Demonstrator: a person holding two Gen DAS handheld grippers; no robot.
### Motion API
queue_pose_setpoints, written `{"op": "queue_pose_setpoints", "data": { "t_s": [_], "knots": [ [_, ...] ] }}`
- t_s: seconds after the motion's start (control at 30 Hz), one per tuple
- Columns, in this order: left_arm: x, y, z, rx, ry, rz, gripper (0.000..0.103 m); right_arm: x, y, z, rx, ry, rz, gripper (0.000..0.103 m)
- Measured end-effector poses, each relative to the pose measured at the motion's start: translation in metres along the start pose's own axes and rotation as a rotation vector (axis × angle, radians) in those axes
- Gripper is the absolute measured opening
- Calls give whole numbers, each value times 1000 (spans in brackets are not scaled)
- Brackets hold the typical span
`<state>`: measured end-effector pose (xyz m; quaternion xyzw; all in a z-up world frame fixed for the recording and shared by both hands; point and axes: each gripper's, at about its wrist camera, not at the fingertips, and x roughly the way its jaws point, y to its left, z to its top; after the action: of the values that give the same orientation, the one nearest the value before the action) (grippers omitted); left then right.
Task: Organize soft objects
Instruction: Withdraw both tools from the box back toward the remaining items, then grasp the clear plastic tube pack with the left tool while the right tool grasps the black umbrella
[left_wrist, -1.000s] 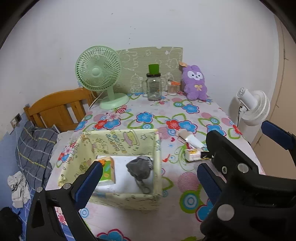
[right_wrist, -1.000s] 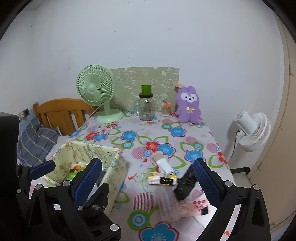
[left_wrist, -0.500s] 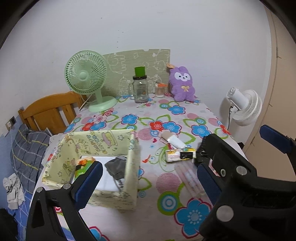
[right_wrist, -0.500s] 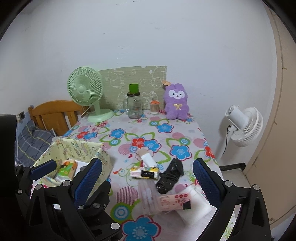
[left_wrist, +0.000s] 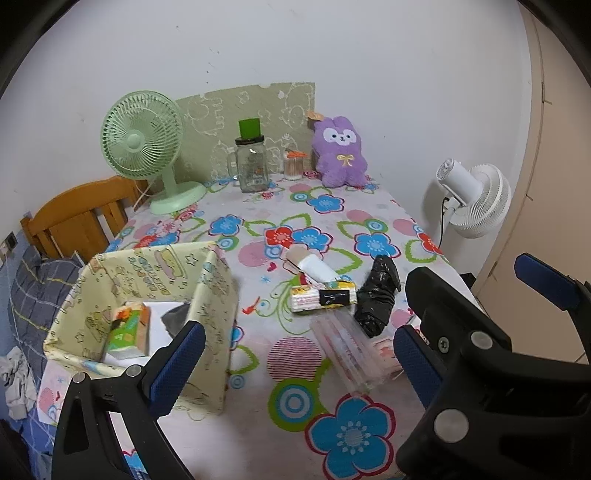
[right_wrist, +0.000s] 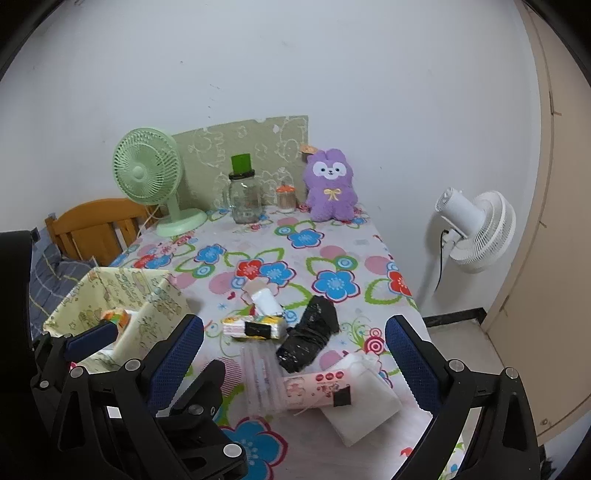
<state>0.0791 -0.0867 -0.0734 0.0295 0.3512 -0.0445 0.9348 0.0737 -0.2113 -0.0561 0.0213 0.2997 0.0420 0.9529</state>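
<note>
With two bits in the box (left_wrist: 207, 280) — pile (right_wrist: 295, 354) still out — both my grippers (left_wrist: 295, 363) (right_wrist: 293, 360) hang spread, empty.

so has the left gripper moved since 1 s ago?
Yes. The left gripper has pulled back and shifted right: the box, once centred between its fingers, now sits left.

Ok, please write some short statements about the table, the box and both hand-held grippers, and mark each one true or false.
1. The left hand-held gripper is open and holds nothing. True.
2. The fabric box is empty. False: a green-orange packet and a grey item lie inside.
3. The black bag lies on the table, outside the box. True.
4. The purple plush lies inside the box. False: it sits at the table's far edge.
5. The right hand-held gripper grips the black bag. False: it is open, empty.
</note>
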Motion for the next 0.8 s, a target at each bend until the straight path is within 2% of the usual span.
{"op": "queue_pose_setpoints", "data": {
  "t_s": [0.8],
  "knots": [
    [61,-34,-21,29,124,-23,103,54,-39,-35,63,122,-16,100]
  ]
}}
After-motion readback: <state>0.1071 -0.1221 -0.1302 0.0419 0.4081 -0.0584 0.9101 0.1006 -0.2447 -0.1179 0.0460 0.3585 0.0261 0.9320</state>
